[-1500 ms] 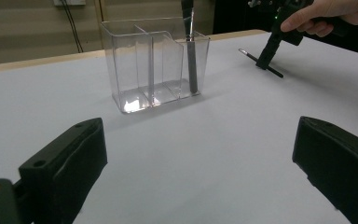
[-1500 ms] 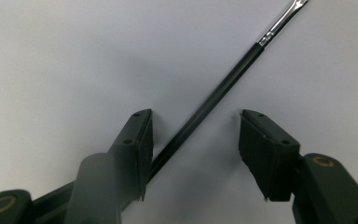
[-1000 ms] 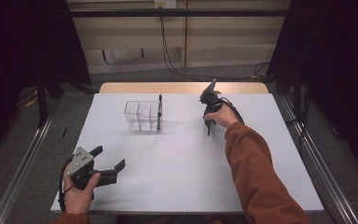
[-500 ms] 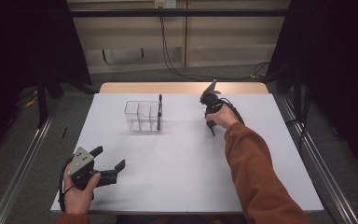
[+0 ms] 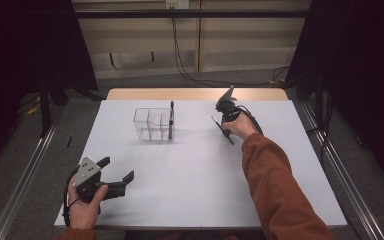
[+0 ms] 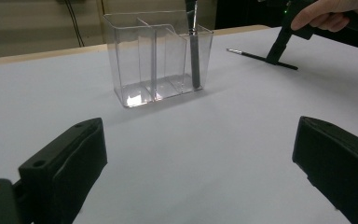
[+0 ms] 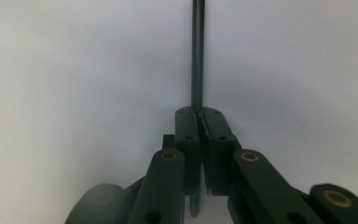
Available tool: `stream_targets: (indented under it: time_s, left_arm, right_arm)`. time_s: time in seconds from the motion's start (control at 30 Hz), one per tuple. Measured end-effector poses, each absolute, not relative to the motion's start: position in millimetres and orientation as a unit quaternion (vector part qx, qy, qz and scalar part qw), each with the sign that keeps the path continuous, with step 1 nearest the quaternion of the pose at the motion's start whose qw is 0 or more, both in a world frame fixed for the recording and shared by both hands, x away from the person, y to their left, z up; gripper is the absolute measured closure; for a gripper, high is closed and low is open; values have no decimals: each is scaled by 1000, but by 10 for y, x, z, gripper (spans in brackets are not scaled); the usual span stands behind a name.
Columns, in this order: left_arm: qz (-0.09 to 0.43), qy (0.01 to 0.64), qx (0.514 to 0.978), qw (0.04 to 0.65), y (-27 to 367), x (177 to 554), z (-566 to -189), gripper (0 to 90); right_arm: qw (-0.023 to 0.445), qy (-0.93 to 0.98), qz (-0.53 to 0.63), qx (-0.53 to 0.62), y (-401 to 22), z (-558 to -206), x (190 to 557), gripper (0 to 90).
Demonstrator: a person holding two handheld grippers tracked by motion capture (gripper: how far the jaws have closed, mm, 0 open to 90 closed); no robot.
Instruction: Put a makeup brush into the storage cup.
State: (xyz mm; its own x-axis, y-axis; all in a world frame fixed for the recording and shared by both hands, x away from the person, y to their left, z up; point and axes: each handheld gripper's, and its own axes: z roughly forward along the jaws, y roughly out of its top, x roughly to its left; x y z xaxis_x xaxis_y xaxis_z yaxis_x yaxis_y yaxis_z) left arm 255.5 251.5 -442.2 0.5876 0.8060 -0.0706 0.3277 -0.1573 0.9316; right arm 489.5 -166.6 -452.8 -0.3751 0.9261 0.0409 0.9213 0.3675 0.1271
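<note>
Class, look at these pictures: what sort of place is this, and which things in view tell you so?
Probably a lab recording station: a white table bare but for a clear organiser, dark curtains around it, cables on the floor, and hand-held grippers.

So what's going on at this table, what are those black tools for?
A person holds a two-jaw gripper in each hand. The right gripper has just closed its jaws on a thin dark pen lying on the white table, right of a clear organizer that already holds another pen upright in its right-hand compartment. The left gripper rests open near the table's front left, holding nothing.
</note>
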Motion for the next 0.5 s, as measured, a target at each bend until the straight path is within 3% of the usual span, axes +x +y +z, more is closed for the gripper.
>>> stream_targets:
  time_s: [0.5]
  left_arm:
    - [231,390,726,517,2503,2559,-4416,30]
  right_arm:
    - [35,830,111,546,-1769,-4408,4764,867]
